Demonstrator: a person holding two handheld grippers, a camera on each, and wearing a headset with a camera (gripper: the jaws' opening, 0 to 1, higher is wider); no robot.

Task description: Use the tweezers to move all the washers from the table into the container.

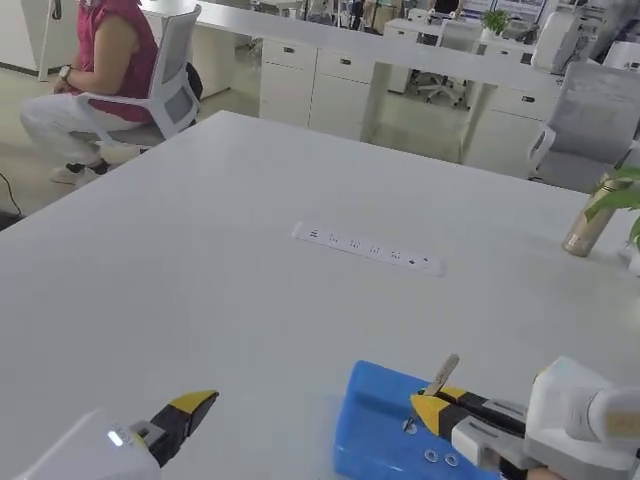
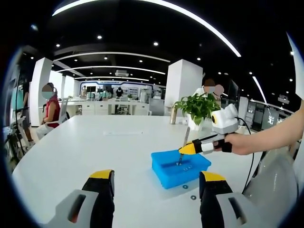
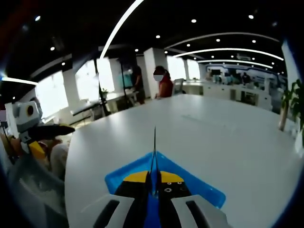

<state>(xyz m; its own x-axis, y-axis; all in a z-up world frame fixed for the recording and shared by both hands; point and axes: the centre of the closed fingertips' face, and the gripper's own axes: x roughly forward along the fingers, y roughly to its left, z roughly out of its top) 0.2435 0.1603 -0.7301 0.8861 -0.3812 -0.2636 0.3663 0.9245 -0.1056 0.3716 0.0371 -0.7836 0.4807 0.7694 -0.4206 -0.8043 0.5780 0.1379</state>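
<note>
A blue container stands at the near table edge, with washers lying inside it. My right gripper hovers over the container, shut on the metal tweezers. The tweezers' tips point down into the container, right by a washer; whether they grip it I cannot tell. In the right gripper view the tweezers run between the shut right gripper over the container. Two washers lie on the table in front of the container. My left gripper stands open and holds nothing, left of the container.
A white power strip lies mid-table. A metal bottle and a potted plant stand at the far right. A person in a pink top sits on a chair beyond the table's far left corner.
</note>
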